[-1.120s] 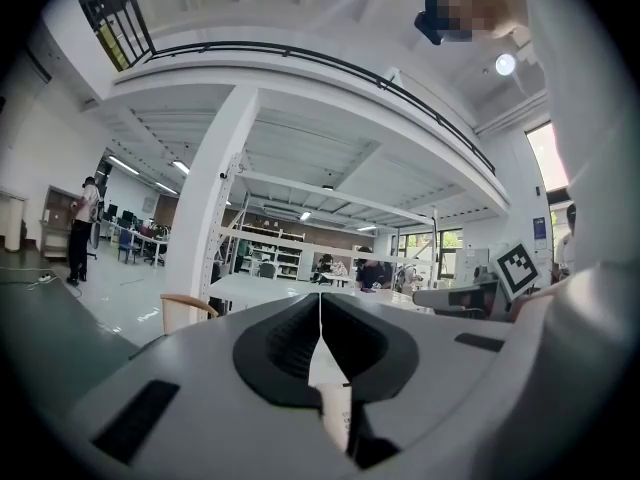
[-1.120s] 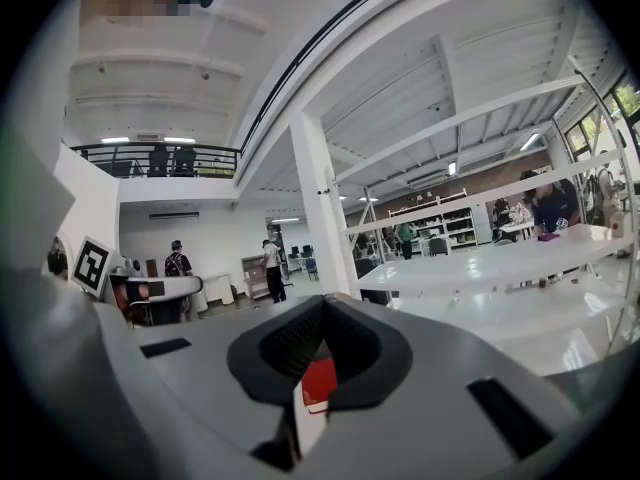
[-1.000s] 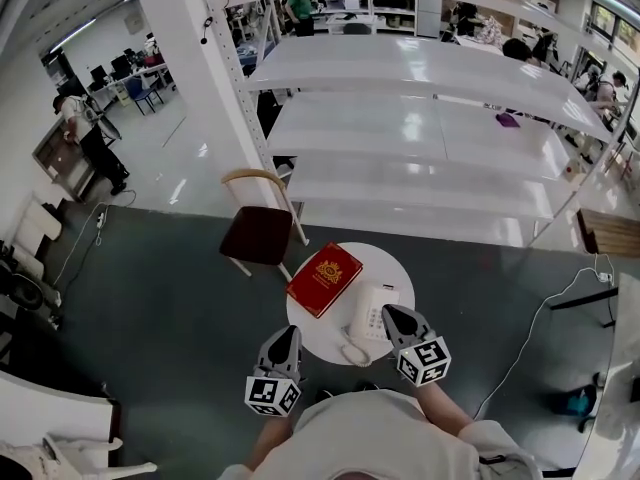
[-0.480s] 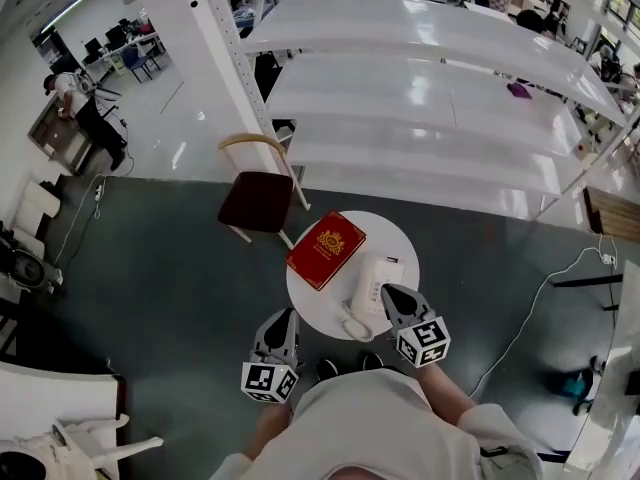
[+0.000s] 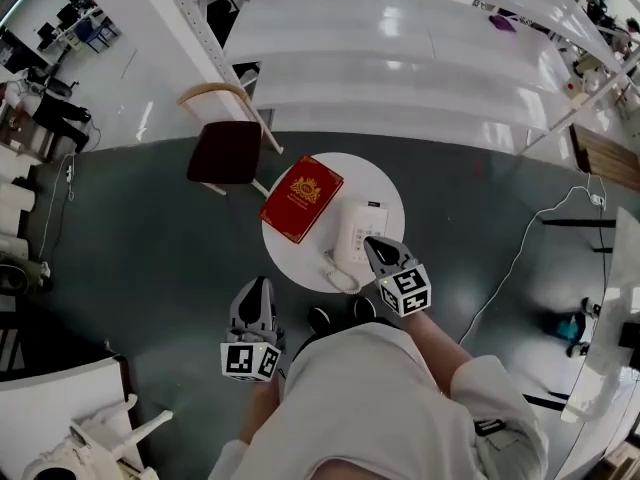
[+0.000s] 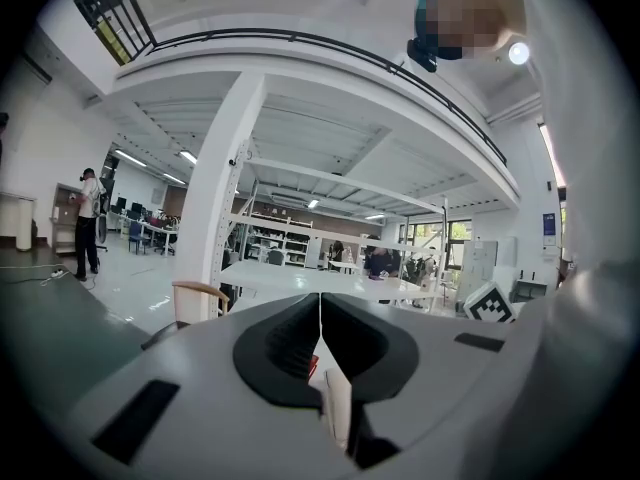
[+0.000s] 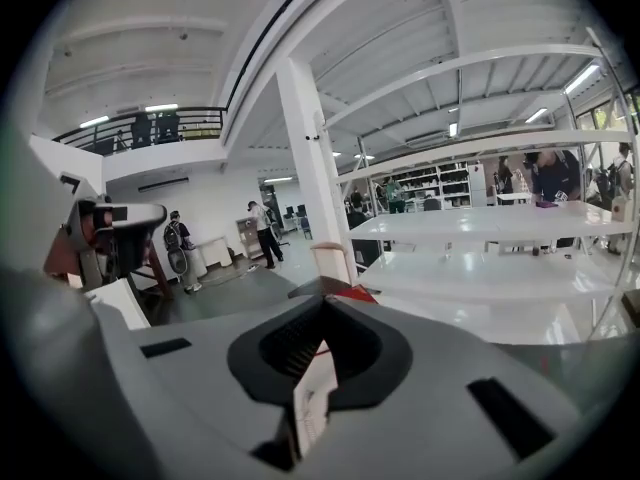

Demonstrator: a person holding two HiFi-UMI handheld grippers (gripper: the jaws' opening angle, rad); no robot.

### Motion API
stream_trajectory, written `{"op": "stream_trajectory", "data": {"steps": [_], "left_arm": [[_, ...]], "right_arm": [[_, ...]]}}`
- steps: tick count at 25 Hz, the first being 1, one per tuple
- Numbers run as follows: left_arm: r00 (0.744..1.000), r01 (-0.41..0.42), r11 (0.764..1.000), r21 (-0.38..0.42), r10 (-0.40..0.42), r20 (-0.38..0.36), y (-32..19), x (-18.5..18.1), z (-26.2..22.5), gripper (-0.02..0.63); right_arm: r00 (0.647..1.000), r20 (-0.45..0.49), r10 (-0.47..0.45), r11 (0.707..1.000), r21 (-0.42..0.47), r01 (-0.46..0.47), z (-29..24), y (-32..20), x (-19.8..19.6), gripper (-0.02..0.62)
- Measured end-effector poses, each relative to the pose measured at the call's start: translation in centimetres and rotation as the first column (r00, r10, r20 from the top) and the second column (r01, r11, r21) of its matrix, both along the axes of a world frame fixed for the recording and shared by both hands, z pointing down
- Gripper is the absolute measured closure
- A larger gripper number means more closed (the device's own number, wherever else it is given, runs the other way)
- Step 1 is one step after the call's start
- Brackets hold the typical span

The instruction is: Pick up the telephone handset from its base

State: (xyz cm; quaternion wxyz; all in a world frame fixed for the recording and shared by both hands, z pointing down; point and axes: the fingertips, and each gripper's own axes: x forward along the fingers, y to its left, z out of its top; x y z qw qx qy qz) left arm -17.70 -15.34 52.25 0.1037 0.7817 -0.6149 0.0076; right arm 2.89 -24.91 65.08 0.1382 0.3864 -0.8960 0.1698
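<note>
White shelving (image 5: 400,68) stands behind a chair (image 5: 224,153) on grey floor (image 5: 150,258).

The telephone (image 5: 360,230) and table (image 5: 295,260) are white, the book (image 5: 301,198) red

Right gripper (image 5: 378,251) is coming down, sinking closer over the near right edge of the telephone (image 5: 355,230) on the round bench (image 5: 300,263). The person (image 5: 380,408) has leaned in, torso filling more of the head view, bench and shelves (image 5: 400,48) sliding up-frame.
</note>
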Motion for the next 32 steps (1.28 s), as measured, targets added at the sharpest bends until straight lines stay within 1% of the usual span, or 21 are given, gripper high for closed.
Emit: {"op": "stream_trajectory", "data": {"steps": [9, 14, 23, 25, 29, 32], "left_arm": [[0.999, 0.053, 0.998, -0.033, -0.052, 0.014, 0.4, -1.6, 0.6, 0.584], [0.997, 0.073, 0.996, -0.049, -0.072, 0.020, 0.6, -2.0, 0.8, 0.584], [0.994, 0.104, 0.991, -0.084, -0.102, 0.028, 0.7, -2.7, 1.6, 0.584], [0.994, 0.112, 0.990, -0.089, -0.110, 0.029, 0.7, -3.0, 1.7, 0.584], [0.991, 0.132, 0.986, -0.104, -0.129, 0.033, 0.9, -3.6, 2.1, 0.584], [0.989, 0.147, 0.982, -0.119, -0.143, 0.035, 1.2, -4.0, 2.3, 0.584]], "right_arm": [[0.995, -0.095, 0.001, 0.990, -0.140, -0.014, 7.9, -0.5, -0.2, 0.586], [0.989, -0.146, 0.008, 0.975, -0.217, -0.040, 12.1, -0.9, -0.2, 0.586], [0.984, -0.178, 0.002, 0.950, -0.306, -0.057, 16.0, -1.8, -0.4, 0.583], [0.987, -0.161, 0.001, 0.939, -0.339, -0.057, 16.8, -1.9, -0.7, 0.552], [0.997, -0.065, 0.034, 0.893, -0.445, -0.059, 18.5, -2.2, -1.6, 0.436], [0.995, -0.020, 0.093, 0.858, -0.506, -0.090, 19.7, -2.9, -1.5, 0.433]]}}
